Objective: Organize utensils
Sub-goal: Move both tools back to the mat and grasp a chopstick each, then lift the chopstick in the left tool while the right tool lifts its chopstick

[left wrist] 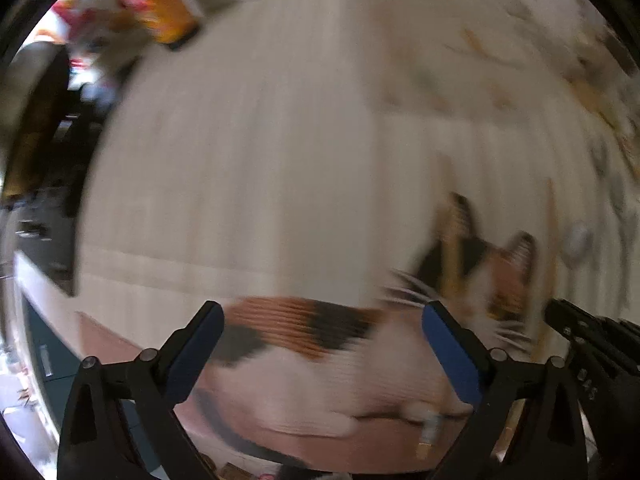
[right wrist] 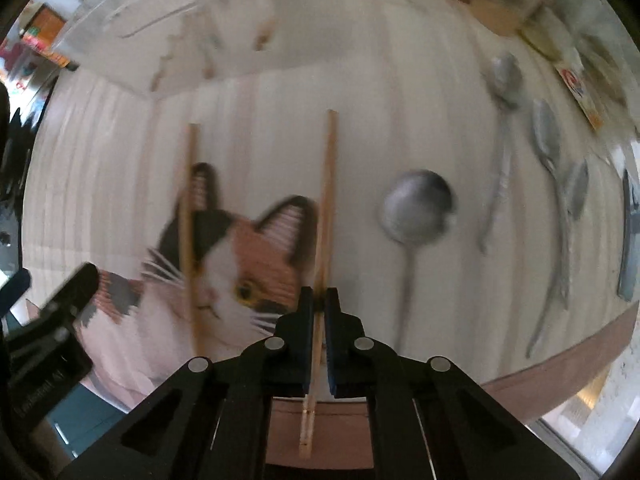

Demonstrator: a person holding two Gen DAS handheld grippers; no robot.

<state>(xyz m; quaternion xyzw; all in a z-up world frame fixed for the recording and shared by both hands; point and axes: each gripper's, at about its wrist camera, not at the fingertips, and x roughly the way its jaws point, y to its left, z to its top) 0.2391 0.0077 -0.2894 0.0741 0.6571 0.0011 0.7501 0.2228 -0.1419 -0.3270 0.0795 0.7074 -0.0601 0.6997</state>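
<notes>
My right gripper (right wrist: pixel 319 300) is shut on a wooden chopstick (right wrist: pixel 328 200) that points away along its fingers, above a cat-print mat (right wrist: pixel 256 264). A second wooden chopstick (right wrist: pixel 188 232) lies on the mat to its left. Several metal spoons lie to the right: a round one (right wrist: pixel 418 208), a long one (right wrist: pixel 504 80) and others (right wrist: pixel 546 136). My left gripper (left wrist: pixel 322 320) is open and empty over the mat's cat picture (left wrist: pixel 304 328); the view is blurred. The other gripper's black body (left wrist: pixel 592 344) shows at its right edge.
A white organizer tray (right wrist: pixel 240 52) sits at the back of the mat. An orange box (left wrist: pixel 168 8) stands far left. Packets and boxes (right wrist: pixel 576 80) crowd the back right. The mat's pink edge (right wrist: pixel 560 364) runs near the table's front.
</notes>
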